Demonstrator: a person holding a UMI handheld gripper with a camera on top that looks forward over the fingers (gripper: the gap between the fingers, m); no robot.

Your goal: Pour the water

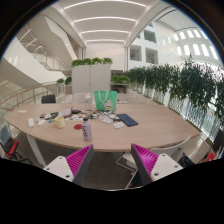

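Note:
A long wooden table (150, 125) stands ahead of my gripper (112, 160), across a strip of dark floor. On it a small clear bottle (87, 129) stands upright left of the middle, with a yellow object (58, 123) and small items to its left. My two fingers, with magenta pads (78, 158), are spread wide and hold nothing. The gripper is well short of the table and above floor level.
A green bag-like thing (105, 100) stands at the table's far side, and a dark flat item (127, 120) lies to its right. Chairs (142, 158) sit at the near side. Potted plants (185, 85) line the right, and white balconies (35, 60) rise at the left.

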